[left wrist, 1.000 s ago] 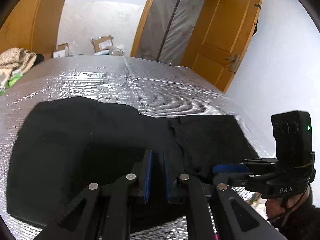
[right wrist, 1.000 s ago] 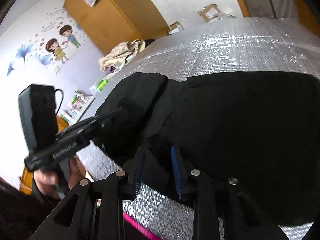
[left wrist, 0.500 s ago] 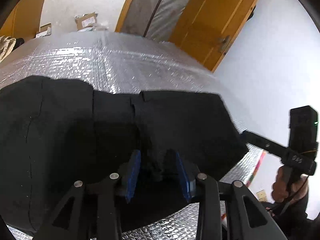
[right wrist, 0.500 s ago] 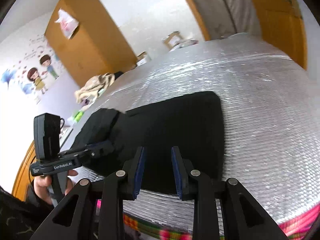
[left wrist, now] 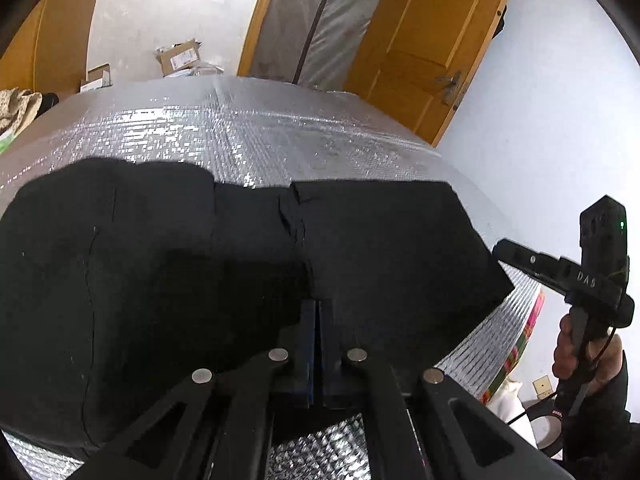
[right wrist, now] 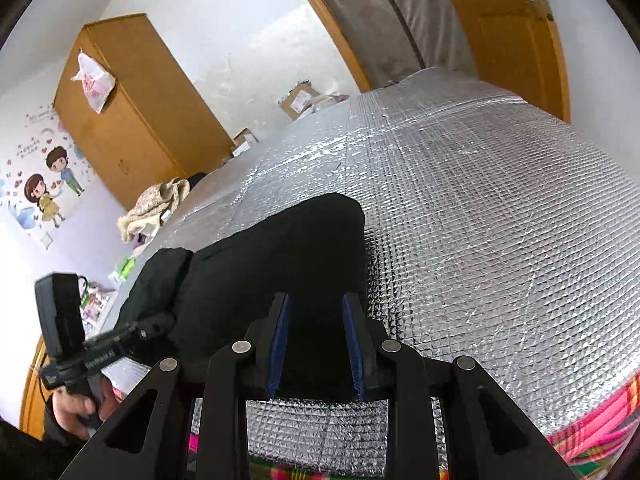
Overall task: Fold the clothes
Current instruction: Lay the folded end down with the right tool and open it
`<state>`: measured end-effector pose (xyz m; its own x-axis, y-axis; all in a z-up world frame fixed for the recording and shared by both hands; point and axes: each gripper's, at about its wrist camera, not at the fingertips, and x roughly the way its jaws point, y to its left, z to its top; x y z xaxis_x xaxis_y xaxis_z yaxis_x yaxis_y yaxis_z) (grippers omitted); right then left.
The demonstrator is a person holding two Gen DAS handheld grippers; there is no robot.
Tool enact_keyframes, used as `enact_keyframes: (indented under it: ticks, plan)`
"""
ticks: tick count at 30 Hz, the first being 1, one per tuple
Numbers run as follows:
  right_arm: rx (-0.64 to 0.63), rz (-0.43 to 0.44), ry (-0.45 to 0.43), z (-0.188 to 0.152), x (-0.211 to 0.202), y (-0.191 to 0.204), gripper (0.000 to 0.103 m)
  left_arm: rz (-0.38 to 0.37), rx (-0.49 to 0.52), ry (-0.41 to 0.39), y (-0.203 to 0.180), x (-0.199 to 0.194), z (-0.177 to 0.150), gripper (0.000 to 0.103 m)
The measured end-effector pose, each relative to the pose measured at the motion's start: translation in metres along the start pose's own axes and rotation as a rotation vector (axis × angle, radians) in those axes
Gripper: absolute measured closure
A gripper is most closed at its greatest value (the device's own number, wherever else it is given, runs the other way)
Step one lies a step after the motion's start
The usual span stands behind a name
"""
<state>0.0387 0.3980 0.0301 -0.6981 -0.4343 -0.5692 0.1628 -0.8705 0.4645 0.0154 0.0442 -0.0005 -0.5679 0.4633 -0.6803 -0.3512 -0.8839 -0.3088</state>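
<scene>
A black garment (left wrist: 160, 280) lies spread flat on the silver quilted bed cover (left wrist: 280, 132). My left gripper (left wrist: 318, 308) is shut at the garment's near edge, its blue pads pressed together on a ridge of the black cloth beside the centre seam. In the right wrist view the same garment (right wrist: 288, 248) fills the lower middle. My right gripper (right wrist: 316, 312) hovers open over the garment's near right end, nothing pinched between its blue pads (right wrist: 280, 328). Each gripper appears in the other's view, held by a hand (left wrist: 572, 348).
The silver cover (right wrist: 480, 220) runs on to the right of the garment, over a bright striped sheet (right wrist: 592, 420) at the bed's edge. A wooden door (left wrist: 420, 40), a wardrobe (right wrist: 132, 112), cardboard boxes (left wrist: 180, 54) and a beige cloth heap (right wrist: 156, 204) stand beyond the bed.
My left jaws opened wide around a bunch of cloth, then shut on it. My right gripper swung from over the garment's middle to its right end, staying open.
</scene>
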Motion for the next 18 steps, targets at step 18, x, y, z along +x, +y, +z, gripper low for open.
enact_keyframes:
  ticks: [18]
  plan:
    - [0.001,0.007,-0.040,0.036,0.021,-0.008,0.098,-0.050,0.019,-0.110,0.000,-0.026,0.014,0.101]
